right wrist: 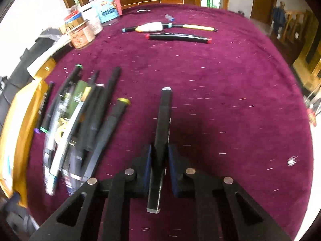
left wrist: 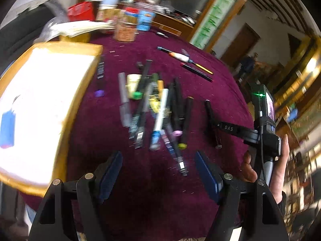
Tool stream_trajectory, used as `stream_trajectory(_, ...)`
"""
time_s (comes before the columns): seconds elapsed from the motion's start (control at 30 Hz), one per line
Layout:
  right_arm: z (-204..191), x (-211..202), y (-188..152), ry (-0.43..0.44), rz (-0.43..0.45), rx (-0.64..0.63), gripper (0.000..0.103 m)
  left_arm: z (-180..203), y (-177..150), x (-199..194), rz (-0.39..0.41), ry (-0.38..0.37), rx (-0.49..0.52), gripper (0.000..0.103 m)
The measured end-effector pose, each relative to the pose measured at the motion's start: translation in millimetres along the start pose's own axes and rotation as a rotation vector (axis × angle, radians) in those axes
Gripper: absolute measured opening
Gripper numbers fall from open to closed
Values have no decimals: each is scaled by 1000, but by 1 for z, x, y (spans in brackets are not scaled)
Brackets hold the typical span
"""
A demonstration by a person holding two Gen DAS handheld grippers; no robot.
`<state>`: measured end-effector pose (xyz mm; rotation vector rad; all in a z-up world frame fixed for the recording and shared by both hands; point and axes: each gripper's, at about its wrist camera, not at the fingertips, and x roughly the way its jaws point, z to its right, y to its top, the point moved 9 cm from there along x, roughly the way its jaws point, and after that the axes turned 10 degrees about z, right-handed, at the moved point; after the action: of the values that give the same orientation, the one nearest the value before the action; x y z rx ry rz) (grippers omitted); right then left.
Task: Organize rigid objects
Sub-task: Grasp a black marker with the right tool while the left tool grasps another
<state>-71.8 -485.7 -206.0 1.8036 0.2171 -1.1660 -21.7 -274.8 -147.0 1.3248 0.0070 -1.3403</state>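
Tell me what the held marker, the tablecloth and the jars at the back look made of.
Marker: probably plastic, a matte black barrel with a pale glossy end cap.
Tablecloth: fabric, likely velvet or felt; a dull maroon nap dotted with pale lint.
Jars: clear plastic by the look, though glass is possible; see-through walls, printed labels, red lids.

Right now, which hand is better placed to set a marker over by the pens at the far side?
Right. The right gripper already has its jaws closed on a black marker. The left gripper hangs open and empty over the marker pile.
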Motion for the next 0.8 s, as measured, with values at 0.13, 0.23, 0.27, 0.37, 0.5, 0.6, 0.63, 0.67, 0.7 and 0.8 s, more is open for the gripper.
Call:
stream_trajectory(0.13,17,1,1,79,41,26,16,35,3,29,-49,-41,108,77)
stream_trajectory(0.23,19,3,1,148,92,47,17,55,1,59,-106,-50,178,76)
stream_trajectory(0.27,19,3,2,150,90,53,17,59,2,68,-114,-41,187,73)
stream_trajectory(0.37,21,4,3,165,86,92,16,68,1,92,-153,-43,224,62)
stream_trajectory(0.5,27,5,4,221,69,168,16,62,3,115,-206,-12,190,50)
stream_trajectory(0.6,28,5,4,235,62,191,16,63,1,124,-250,6,187,39)
stream_trajectory(0.63,28,4,4,234,60,194,16,63,0,127,-259,9,182,39)
stream_trajectory(0.67,27,4,3,234,60,195,16,64,-3,131,-276,9,173,39)
stream_trajectory(0.7,27,4,3,235,60,195,16,64,-4,133,-286,7,160,39)
stream_trajectory(0.8,29,4,3,249,56,211,16,66,-1,137,-266,13,184,34)
